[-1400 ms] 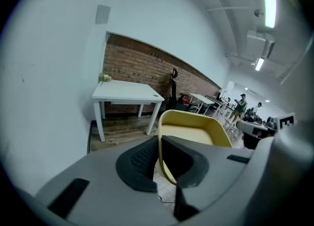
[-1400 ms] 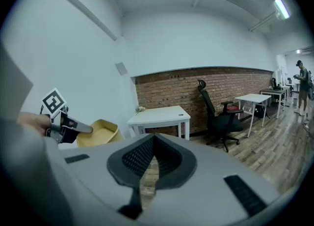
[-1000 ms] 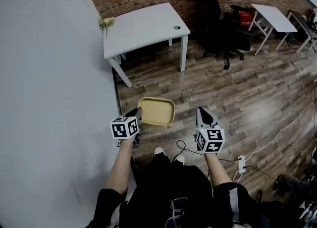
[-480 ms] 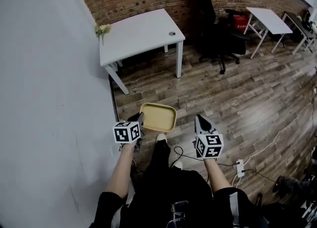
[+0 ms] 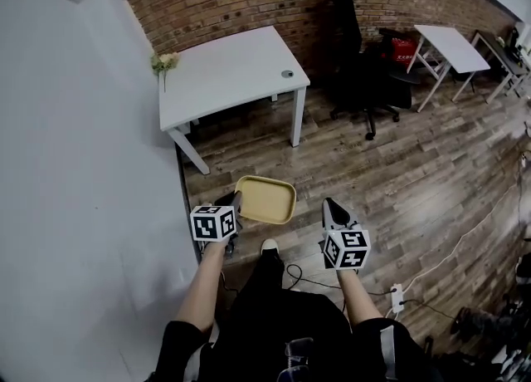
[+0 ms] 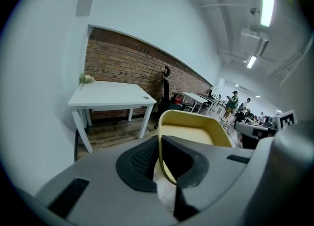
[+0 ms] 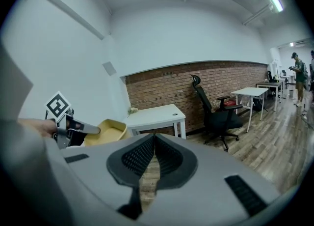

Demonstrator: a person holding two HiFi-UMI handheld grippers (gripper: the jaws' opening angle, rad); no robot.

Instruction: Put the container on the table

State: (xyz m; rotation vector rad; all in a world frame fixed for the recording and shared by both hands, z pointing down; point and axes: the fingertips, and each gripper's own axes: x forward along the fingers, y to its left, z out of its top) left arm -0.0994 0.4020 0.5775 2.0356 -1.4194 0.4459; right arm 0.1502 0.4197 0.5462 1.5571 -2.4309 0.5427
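A shallow yellow container (image 5: 265, 199) hangs above the wooden floor, in front of the person's legs. My left gripper (image 5: 236, 199) is shut on its near left rim. In the left gripper view the jaws (image 6: 160, 152) pinch that thin rim, and the container (image 6: 196, 130) stretches away beyond them. My right gripper (image 5: 329, 203) hangs to the right of the container, apart from it, shut on nothing. In the right gripper view the jaws (image 7: 154, 139) meet at their tips, with the container (image 7: 109, 130) off to the left. The white table (image 5: 228, 73) stands ahead, against the brick wall.
A small flower bunch (image 5: 163, 61) sits at the table's far left corner, and a round grommet (image 5: 287, 74) near its right edge. A black office chair (image 5: 365, 81) and a second white table (image 5: 452, 46) stand to the right. Cables and a power strip (image 5: 397, 297) lie on the floor.
The person has stepped towards the white table, carrying the container in the left gripper. Both grippers keep their places relative to the body, and neither has changed its grip.
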